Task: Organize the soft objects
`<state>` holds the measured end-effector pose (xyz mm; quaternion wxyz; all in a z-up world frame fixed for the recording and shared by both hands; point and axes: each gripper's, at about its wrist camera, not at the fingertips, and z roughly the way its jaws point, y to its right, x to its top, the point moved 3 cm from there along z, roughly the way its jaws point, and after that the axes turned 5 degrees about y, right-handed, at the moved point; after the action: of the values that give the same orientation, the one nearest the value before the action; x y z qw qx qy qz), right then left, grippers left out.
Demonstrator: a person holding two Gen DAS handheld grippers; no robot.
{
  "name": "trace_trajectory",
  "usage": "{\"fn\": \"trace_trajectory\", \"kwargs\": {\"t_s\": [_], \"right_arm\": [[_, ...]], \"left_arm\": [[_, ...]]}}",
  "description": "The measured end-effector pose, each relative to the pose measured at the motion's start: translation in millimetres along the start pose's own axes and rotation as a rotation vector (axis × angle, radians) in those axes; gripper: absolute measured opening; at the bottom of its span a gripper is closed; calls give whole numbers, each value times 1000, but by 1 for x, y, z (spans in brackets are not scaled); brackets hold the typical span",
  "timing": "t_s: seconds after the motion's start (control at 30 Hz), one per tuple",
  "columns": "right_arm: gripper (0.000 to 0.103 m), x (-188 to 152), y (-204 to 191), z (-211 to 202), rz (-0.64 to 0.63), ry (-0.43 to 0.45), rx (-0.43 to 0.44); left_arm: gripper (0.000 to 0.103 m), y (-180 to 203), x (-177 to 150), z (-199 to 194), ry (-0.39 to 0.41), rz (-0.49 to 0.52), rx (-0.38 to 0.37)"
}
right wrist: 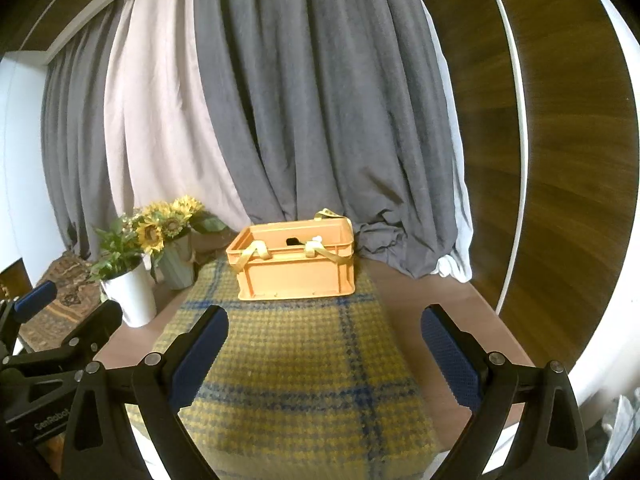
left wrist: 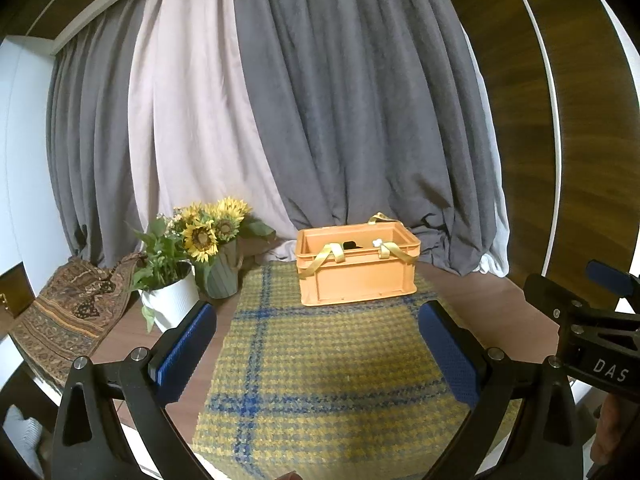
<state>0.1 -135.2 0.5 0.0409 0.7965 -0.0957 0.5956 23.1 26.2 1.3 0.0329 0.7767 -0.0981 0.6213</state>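
Sitting at the far end of the plaid cloth (left wrist: 320, 364), the orange crate (left wrist: 356, 270) is the task's centre: it lies at about twelve o'clock from both pairs of jaws, well apart from them, with its long axis running across the view from nine to three o'clock. Yellow ribbon handles (left wrist: 326, 258) drape over its near wall, and something dark with a small white piece beside it shows just above the rim inside; what these are is too small to tell. I judge they are soft things already put away.

No loose soft object shows on the cloth between the crate and the jaws, so the sorting looks largely done, or the next item lies out of view.

Both tools hang over the near end of the cloth. The left gripper (left wrist: 318, 354) has its jaws spread wide with nothing between the blue pads, and the right gripper (right wrist: 324, 356) is likewise spread and empty. Neither seems clearly nearer the crate; the left view sees it slightly toward one o'clock, the right view slightly toward eleven.

Writing can be read on the tool bodies: "DAS" on the right tool as seen from the left, "GenRobot" partly on the left tool.

Further out, on the counter (left wrist: 132, 330) at ten o'clock, stand sunflowers (left wrist: 208, 232) and a white pot (left wrist: 172, 300), beside a patterned cloth (left wrist: 68, 308); grey curtains (left wrist: 340, 100) hang behind.
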Motion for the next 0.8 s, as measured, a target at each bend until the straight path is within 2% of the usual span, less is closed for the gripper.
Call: {"fn": "trace_trajectory", "kwargs": {"t_s": [0.8], "right_arm": [[98, 1, 14, -13, 11, 9, -4]], "left_arm": [[103, 17, 3, -15, 23, 10, 9]]}}
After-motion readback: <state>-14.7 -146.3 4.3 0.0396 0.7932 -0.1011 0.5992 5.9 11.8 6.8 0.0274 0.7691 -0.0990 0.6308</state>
